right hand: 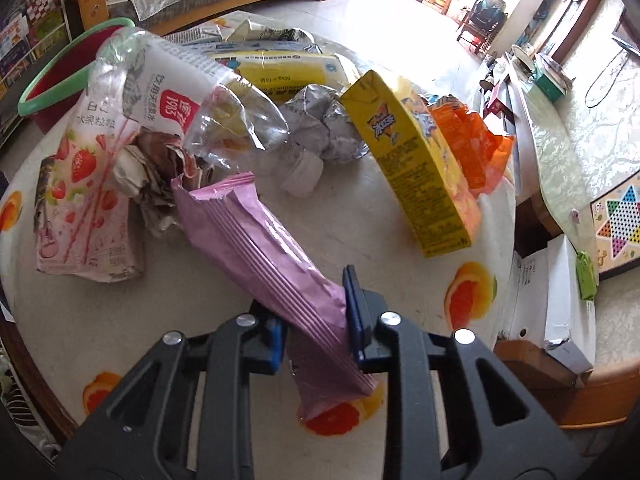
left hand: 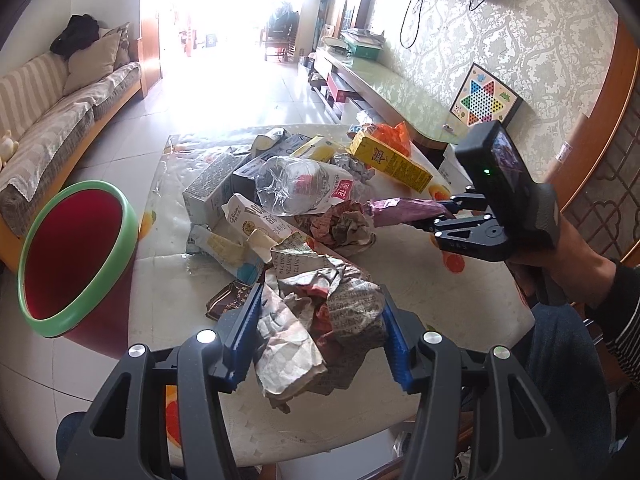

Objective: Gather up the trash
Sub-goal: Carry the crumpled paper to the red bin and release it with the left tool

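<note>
Gripping a crumpled newspaper wad in my left tongs just above the table, I clamp my right tongs on a pink wrapper. Both are light, soft and crushable; the glossy wrapper may slip, so I hold it mid-body.

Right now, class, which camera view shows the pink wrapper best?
The right wrist view: the pink wrapper fills its centre, clamped in the right gripper. The left wrist view shows it small, at the side.
</note>
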